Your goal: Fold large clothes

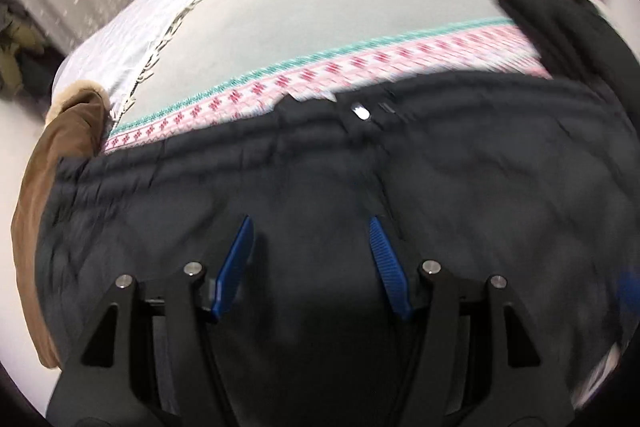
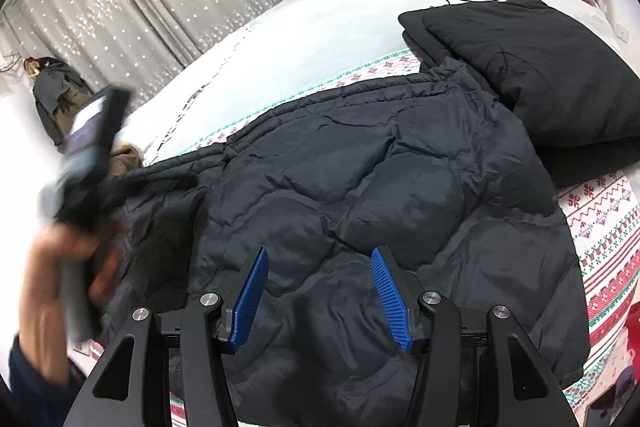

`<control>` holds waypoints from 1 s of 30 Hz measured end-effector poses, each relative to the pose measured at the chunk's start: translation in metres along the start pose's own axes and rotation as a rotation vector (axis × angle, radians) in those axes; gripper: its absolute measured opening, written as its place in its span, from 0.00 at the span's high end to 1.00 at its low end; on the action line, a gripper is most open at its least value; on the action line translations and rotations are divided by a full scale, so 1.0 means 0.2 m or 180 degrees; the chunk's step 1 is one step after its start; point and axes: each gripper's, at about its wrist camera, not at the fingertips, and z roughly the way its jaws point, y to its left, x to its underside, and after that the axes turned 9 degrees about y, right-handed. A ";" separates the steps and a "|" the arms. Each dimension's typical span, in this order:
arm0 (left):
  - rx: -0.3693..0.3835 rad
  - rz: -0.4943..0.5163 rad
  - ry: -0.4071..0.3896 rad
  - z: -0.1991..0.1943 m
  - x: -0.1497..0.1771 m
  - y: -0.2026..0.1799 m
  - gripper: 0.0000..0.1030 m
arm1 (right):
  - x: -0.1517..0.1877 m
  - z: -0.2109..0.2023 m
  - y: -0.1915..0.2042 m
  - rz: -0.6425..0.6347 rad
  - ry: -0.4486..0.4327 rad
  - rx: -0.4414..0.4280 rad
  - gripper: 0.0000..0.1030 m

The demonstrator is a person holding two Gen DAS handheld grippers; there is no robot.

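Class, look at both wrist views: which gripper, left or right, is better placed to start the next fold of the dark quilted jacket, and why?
Probably the right gripper: it hangs open over the jacket, sharp in its view. The left gripper is also open above the jacket, but its view is blurred.

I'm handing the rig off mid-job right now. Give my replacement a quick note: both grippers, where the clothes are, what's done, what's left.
Left gripper: open, nothing between its pads, over the dark quilted jacket; its view is motion-blurred.
Right gripper: open, empty, above the jacket's near part.
Jacket: lies spread and rumpled on the patterned blanket on the bed; whether any fold has been made I cannot tell.
Black garment: folded, lying further back to the right, overlapping the jacket's far corner.
A brown fur-trimmed garment sits at the bed's left edge.
Left: fold the quilted jacket; the brown one may follow.
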 end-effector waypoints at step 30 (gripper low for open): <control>-0.0001 0.0470 -0.0242 -0.22 0.76 -0.15 0.39 | 0.06 -0.07 -0.08 0.0045 -0.0036 0.0098 0.41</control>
